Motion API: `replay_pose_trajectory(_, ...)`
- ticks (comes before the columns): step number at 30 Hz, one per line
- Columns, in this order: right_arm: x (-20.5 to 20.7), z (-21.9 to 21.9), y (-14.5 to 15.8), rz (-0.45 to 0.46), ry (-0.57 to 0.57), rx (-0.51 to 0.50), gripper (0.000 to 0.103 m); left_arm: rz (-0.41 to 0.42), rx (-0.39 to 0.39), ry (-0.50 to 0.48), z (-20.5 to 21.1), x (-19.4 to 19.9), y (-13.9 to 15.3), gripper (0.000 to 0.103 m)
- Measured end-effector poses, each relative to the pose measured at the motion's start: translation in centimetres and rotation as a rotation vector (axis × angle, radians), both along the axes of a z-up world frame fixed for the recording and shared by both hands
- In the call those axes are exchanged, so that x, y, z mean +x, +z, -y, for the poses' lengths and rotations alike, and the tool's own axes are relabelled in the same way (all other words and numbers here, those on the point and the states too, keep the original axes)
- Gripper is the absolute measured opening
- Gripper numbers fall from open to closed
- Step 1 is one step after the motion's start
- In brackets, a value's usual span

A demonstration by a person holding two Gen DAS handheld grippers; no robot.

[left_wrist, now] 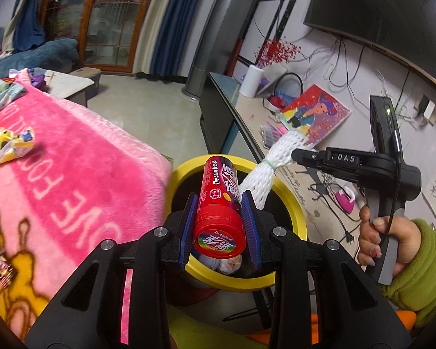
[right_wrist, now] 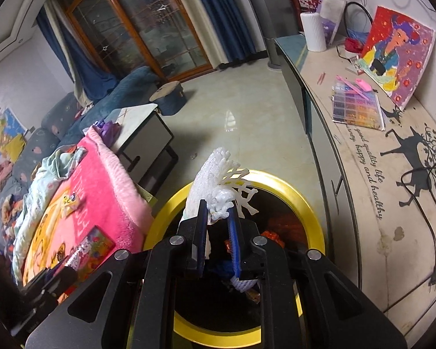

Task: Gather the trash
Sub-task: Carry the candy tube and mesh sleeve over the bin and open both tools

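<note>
A red cylindrical snack tube (left_wrist: 218, 203) with a rainbow-label lid lies between the blue pads of my left gripper (left_wrist: 219, 196), which is shut on it. It hangs over a black bin with a yellow rim (left_wrist: 287, 197). My right gripper (left_wrist: 295, 155), held by a hand in a green sleeve (left_wrist: 375, 238), is shut on one end of a white foam net sleeve (left_wrist: 264, 174). The net slopes down toward the bin mouth beside the tube. In the right wrist view the foam net (right_wrist: 215, 174) sticks out between the fingers of the right gripper (right_wrist: 218, 208) above the yellow rim (right_wrist: 305, 197). Trash lies inside the bin.
A pink blanket (left_wrist: 87, 151) covers the surface left of the bin, with a yellow wrapper (left_wrist: 11, 145), a striped wrapper (left_wrist: 0, 261) and a colourful packet (right_wrist: 93, 244) on it. A long low cabinet (right_wrist: 363, 160) with a painting (right_wrist: 392, 55), cables and a white vase stands right. Tiled floor lies beyond.
</note>
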State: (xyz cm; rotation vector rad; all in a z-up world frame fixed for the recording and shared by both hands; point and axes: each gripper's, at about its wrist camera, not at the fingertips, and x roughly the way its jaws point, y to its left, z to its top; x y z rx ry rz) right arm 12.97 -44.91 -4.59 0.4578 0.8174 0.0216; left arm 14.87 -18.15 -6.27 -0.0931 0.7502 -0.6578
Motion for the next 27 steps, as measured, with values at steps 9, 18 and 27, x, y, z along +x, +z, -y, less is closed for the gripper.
replay_pose_trajectory(9,0.0,1.1,-0.5,0.000,-0.009,0.083,0.039,-0.032,0.034,-0.069,2.6,0.6,-1.6,0.024)
replay_pose_trajectory(18,0.1,1.2,-0.3,0.014,-0.012,0.105,0.060,-0.048,0.026,-0.077,3.3,0.8,-2.2,0.067)
replay_pose_trajectory(27,0.1,-1.4,0.9,0.074,0.081,0.097,0.085,-0.007,0.019,0.078,-0.2,0.4,-1.0,0.092)
